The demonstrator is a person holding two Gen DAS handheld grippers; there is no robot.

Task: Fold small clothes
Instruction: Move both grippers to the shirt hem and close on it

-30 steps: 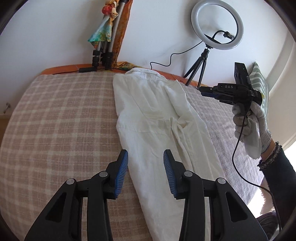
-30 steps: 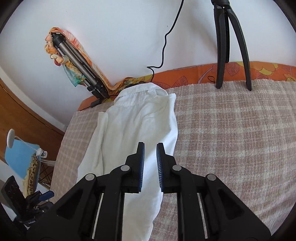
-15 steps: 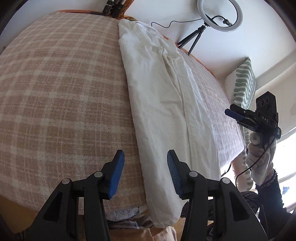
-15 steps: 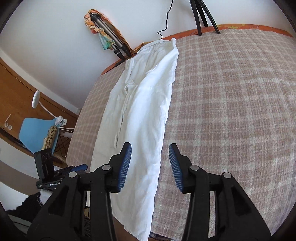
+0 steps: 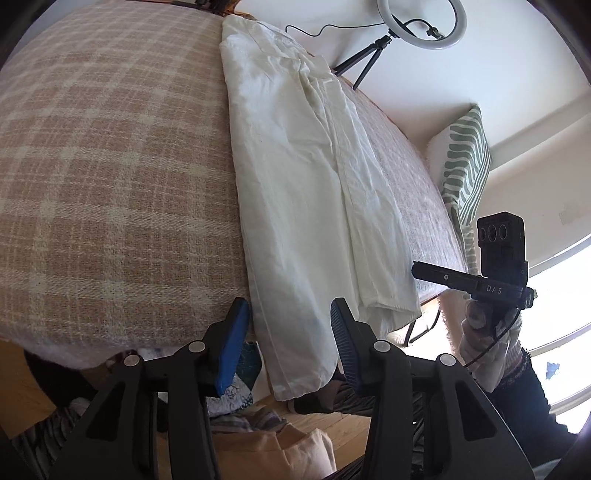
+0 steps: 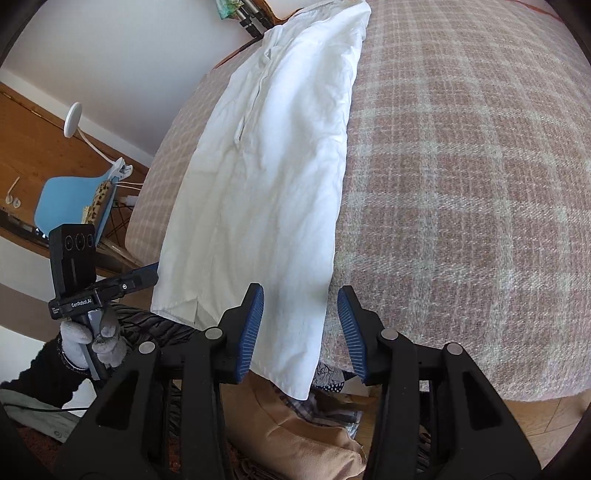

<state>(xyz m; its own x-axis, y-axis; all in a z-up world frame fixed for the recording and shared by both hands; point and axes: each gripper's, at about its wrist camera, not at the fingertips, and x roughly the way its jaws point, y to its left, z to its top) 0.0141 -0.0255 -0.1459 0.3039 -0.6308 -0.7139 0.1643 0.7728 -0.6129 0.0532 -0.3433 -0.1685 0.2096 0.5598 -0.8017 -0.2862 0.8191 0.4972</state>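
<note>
Left tool (image 5: 286, 325): jaws parted, nothing gripped. They've just been closing a bit, w/ the hem of the white shirt (image 5: 306, 192) showing between the blue pads (image 5: 232, 343) but not pinched — no pad pressing cloth that I can see. Right tool (image 6: 301, 325): same story, released, jaws just narrowed slightly, and the shirt's right hem corner sits between its pads, apparently untouched.

Shirt itself: already folded lengthwise into a long narrow strip, lying on the plaid bed cover (image 5: 110, 166), collar at the far end by the wall, hem at the near end drooping over the bed's edge. A folded-in sleeve runs along the strip's right side in the left view.

Further out: each tool shows in the other's view, held by a gloved hand (image 6: 92, 339). Ring light (image 5: 421, 22) on a tripod at the far wall, striped pillow (image 5: 465, 155) on the right, blue chair (image 6: 74, 199) off to the left, clothes piled on the floor below the near edge.

Step in hand, as I judge it: sides are done, now both tools are lining up on the two hem corners for the crosswise fold. Next move needs each tool to push in over its corner, clamp through all layers — not just the top one — then lift together and carry the hem toward the collar, keeping edges even.
</note>
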